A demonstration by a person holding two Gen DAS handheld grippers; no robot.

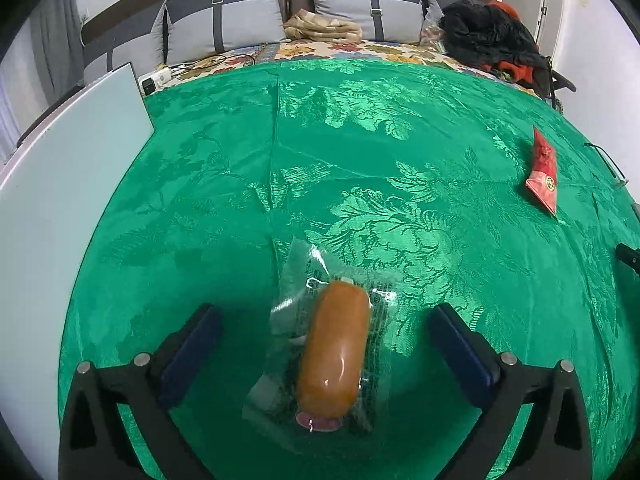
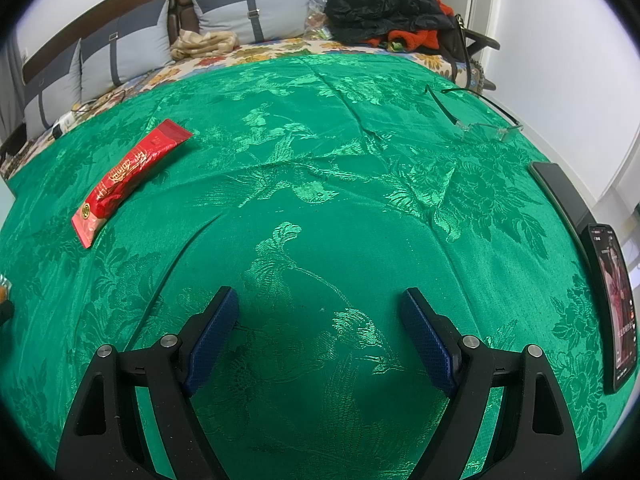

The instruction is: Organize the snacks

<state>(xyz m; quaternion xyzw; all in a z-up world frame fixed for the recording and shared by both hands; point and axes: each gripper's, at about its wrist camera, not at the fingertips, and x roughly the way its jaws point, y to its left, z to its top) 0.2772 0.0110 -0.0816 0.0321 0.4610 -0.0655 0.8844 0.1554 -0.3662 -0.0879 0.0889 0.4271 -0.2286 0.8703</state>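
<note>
Two tools hover over a table draped in a green floral cloth [image 2: 320, 152]. Left tool [image 1: 320, 334] is spread wide, its blue pads [image 1: 192, 354] on either side of a brown sausage in clear wrap [image 1: 334, 354] lying on the cloth, not touching it. Right tool [image 2: 320, 334] is also wide and holds nothing. One red snack packet [image 2: 128, 178] lies toward the table's left side; eyeglasses [image 2: 490, 130] and a phone [image 2: 614, 304] sit near the right edge.
</note>
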